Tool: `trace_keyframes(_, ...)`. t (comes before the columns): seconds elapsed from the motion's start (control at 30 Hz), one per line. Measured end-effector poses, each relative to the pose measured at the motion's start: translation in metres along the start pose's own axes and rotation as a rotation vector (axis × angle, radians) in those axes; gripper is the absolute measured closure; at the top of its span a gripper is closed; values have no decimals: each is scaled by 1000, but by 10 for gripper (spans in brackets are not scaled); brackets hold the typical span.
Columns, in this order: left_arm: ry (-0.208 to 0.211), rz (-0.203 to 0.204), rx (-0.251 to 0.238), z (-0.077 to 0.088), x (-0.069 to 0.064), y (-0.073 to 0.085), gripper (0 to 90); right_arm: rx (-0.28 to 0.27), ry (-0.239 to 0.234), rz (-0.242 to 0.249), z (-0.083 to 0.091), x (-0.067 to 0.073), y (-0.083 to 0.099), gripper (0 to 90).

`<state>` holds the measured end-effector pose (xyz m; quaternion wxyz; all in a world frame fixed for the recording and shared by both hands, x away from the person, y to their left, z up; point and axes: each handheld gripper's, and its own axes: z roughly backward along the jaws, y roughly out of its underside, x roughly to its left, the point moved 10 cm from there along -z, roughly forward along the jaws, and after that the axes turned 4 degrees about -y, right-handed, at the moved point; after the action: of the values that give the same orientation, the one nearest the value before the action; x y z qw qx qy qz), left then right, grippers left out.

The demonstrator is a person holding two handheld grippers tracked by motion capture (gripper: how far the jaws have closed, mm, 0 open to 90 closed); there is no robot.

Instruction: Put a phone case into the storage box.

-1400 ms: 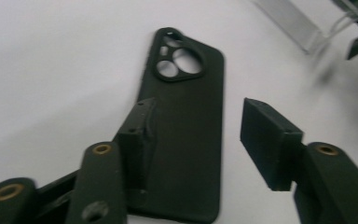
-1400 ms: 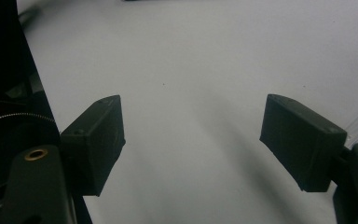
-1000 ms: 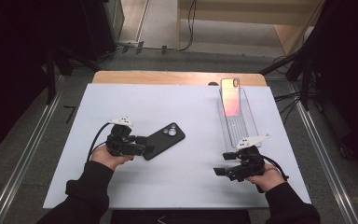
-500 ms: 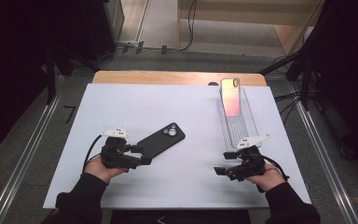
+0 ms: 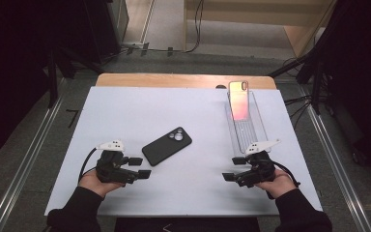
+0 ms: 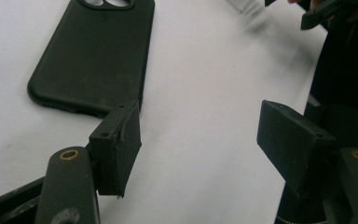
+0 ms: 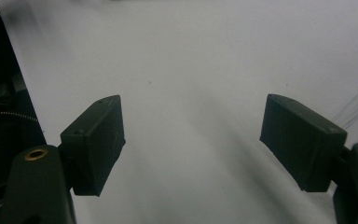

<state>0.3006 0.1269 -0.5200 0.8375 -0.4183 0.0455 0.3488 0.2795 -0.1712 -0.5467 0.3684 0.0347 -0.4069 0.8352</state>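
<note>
Left claw [image 5: 144,167] sits at lower left with its jaws apart, nothing between them; they've just been opening wider. Right claw [image 5: 228,177], lower right, is spread and empty too. The black phone [image 5: 166,145] lies flat mid-frame, just beyond the left one. Looks stiff, thin, rubbery-cased, so I'd pinch it across the long edges.
</note>
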Motion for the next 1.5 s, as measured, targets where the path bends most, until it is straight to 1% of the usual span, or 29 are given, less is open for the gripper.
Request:
trace_keyframes(0.03, 2, 12, -3, 0, 0, -2, 305, 1, 0, 0, 0, 0, 0, 198)
trace_keyframes(0.07, -1, 7, -10, 0, 0, -4, 305, 1, -2, 2, 0, 0, 0, 198)
trace_keyframes(0.13, -12, -12, -21, 0, 0, -8, 302, 2, -2, 2, -1, 0, 0, 198)
trace_keyframes(0.17, -21, -31, -26, 0, 1, -10, 297, 3, -2, 1, -1, 0, 0, 198)
trace_keyframes(0.2, -24, -31, -28, 0, 2, -12, 275, 3, 0, -2, 0, 0, 1, 198)
trace_keyframes(0.3, -8, -28, -33, -2, 4, -17, 273, 4, 1, -4, -1, -1, 0, 198)
trace_keyframes(0.37, -4, -37, -29, -3, 7, -22, 273, 5, 1, -6, -1, -1, 1, 198)
trace_keyframes(0.47, 0, -50, -47, -4, 10, -32, 273, 6, 0, -5, -1, -1, 1, 198)
trace_keyframes(0.57, -12, -55, -53, -5, 15, -38, 272, 9, -3, -8, -1, -1, 1, 198)
trace_keyframes(0.63, -7, -50, -62, -7, 17, -41, 270, 9, -2, -5, -2, -2, 1, 198)
trace_keyframes(0.7, -12, -60, -63, -9, 19, -44, 256, 8, -1, -6, -2, -2, 1, 198)
trace_keyframes(0.77, -23, -70, -56, -12, 20, -48, 256, 7, -3, -5, -2, -2, 1, 198)
trace_keyframes(0.8, -18, -73, -57, -13, 21, -49, 255, 9, -4, -6, -2, -1, 1, 198)
trace_keyframes(0.9, 7, -66, -24, -20, 21, -54, 240, 12, -1, -9, -2, -1, 1, 198)
trace_keyframes(0.97, 16, -73, -9, -25, 21, -57, 240, 10, -1, -6, -2, -2, 1, 198)
trace_keyframes(1.0, 18, -78, -11, -27, 22, -60, 240, 10, 0, -5, -2, -2, 1, 198)
trace_keyframes(1.1, 38, -83, 3, -36, 23, -66, 154, 12, 1, -11, -1, -2, 2, 198)
trace_keyframes(1.13, 29, -86, 5, -39, 24, -69, 129, 13, 1, -12, -1, -2, 2, 198)
trace_keyframes(1.17, 7, -95, 7, -41, 26, -71, 86, 12, 1, -12, -2, -2, 2, 198)
trace_keyframes(1.2, -21, -115, 20, -43, 29, -73, 0, 13, 0, -11, -2, -2, 2, 198)
trace_keyframes(1.23, -24, -128, 19, -45, 30, -76, 0, 12, -1, -11, -2, -2, 2, 198)
trace_keyframes(1.27, -5, -127, 11, -47, 29, -79, 0, 12, -1, -11, -2, -2, 2, 198)
trace_keyframes(1.33, 17, -103, -14, -50, 31, -85, 0, 12, -1, -11, -1, -2, 2, 198)
trace_keyframes(1.37, 22, -95, -11, -52, 32, -87, 0, 10, -1, -12, -1, -2, 2, 198)
trace_keyframes(1.4, 26, -103, -17, -55, 34, -89, 0, 9, -1, -12, -1, -2, 1, 198)
trace_keyframes(1.5, 1, -119, -4, -62, 40, -93, 0, 8, -1, -11, -1, -2, 1, 198)
